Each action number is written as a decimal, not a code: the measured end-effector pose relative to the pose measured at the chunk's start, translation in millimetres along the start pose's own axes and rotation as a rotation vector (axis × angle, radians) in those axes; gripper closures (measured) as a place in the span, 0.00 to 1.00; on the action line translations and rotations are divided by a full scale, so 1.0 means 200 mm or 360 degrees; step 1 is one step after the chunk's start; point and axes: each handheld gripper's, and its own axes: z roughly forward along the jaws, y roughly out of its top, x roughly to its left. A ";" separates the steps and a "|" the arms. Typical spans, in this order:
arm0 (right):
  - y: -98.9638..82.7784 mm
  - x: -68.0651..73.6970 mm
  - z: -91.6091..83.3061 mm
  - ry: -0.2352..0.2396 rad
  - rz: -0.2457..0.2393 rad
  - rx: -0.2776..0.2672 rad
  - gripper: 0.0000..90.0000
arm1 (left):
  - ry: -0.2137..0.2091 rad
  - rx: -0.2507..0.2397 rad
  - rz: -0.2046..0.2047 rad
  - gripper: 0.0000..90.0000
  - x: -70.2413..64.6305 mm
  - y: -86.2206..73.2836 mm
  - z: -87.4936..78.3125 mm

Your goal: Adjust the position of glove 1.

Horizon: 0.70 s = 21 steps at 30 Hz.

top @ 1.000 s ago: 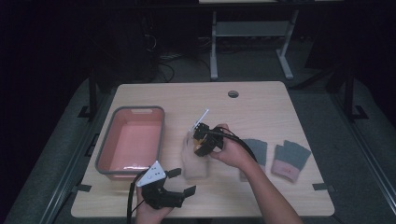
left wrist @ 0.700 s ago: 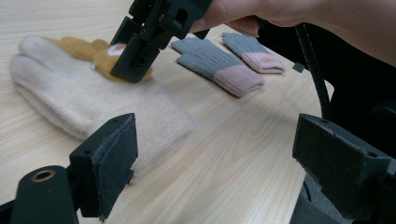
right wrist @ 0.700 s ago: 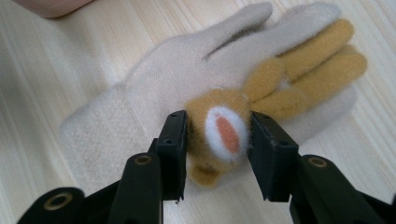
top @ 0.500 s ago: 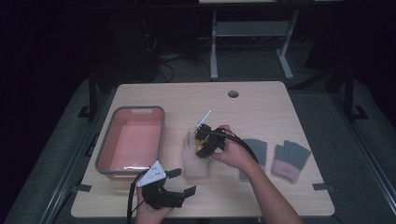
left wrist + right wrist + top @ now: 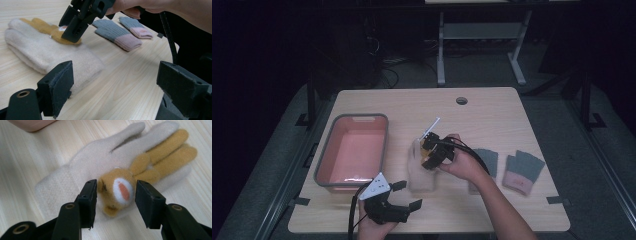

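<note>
Right gripper (image 5: 115, 195) over cream glove (image 5: 82, 170), jaws just opening, straddling bunny patch (image 5: 120, 191), pads clear. Release step, judged. Next: lift away. Left gripper (image 5: 117, 92) wide open, empty.

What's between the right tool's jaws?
In the right gripper view, the right tool straddles the cream glove's tan animal face; its jaws have just been opening.

A dim lab or workshop: a bare wooden worktop (image 5: 492, 107) on dark mats, with cables (image 5: 384, 67) and a metal stand (image 5: 479, 47) behind.
</note>
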 end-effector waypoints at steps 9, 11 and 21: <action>0.00 0.00 -0.02 0.0001 -0.0005 -0.0028 0.53 | -0.0001 0.0006 0.0000 0.16 0.00 0.00 0.00; 0.01 0.01 -0.02 -0.0004 -0.0014 -0.0034 0.52 | -0.0003 0.0008 -0.0004 0.16 0.00 0.00 0.00; 0.08 0.05 -0.03 -0.0002 -0.0074 -0.0061 0.48 | -0.0007 0.0006 -0.0011 0.16 -0.01 0.00 0.01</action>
